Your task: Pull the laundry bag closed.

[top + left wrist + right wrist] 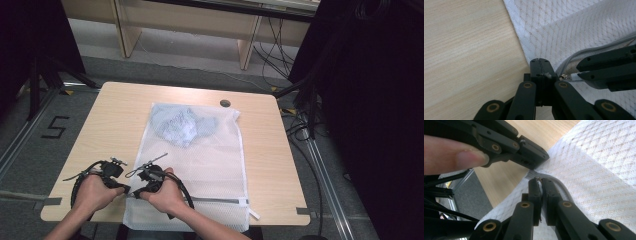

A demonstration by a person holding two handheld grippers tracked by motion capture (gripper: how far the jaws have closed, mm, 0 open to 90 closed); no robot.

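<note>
A white mesh laundry bag (200,160) lies flat along the middle of the table, with a light blue garment (182,125) bunched inside its far end. A grey zipper (215,200) runs across its near end. My left gripper (124,189) is shut on the bag's near left corner (534,53), its jaws (540,67) pressed together on the fabric edge. Right beside it, my right gripper (136,193) is shut on the small metal zipper pull (566,77) at the zipper's left end, its jaws (540,182) together over the grey zipper tape (560,186).
The wooden table (115,120) has a dark round hole (225,103) near its far edge. The bag's near end hangs slightly over the front edge. Black stands and cables (305,115) flank the table, and wooden furniture (190,25) stands behind.
</note>
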